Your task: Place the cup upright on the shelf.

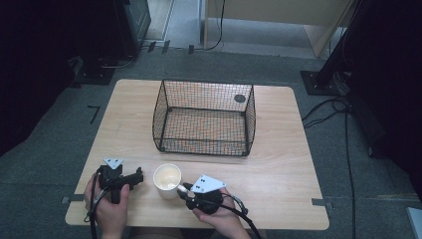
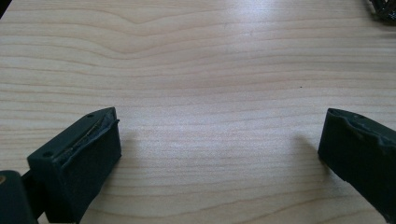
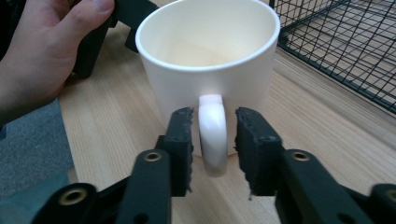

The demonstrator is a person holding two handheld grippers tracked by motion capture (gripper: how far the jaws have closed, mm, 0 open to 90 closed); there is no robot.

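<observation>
A white mug (image 1: 167, 178) stands upright and empty on the wooden table (image 1: 278, 164), near its front edge. In the right gripper view the mug (image 3: 210, 60) is close up, with its handle (image 3: 213, 135) turned toward the camera. My right gripper (image 3: 213, 116) straddles that handle, one jaw on each side, with a thin gap left at either pad, so it is open. From above, the right gripper (image 1: 185, 189) sits just right of the mug. My left gripper (image 1: 139, 175) lies left of the mug, and its jaws (image 2: 219, 121) stand wide open over bare wood.
A black wire basket (image 1: 204, 82) stands empty in the middle of the table, beyond the mug; its mesh wall (image 3: 336, 46) is close on the mug's right. The person's left hand (image 3: 42, 56) is beside the mug. Cables trail from both grippers.
</observation>
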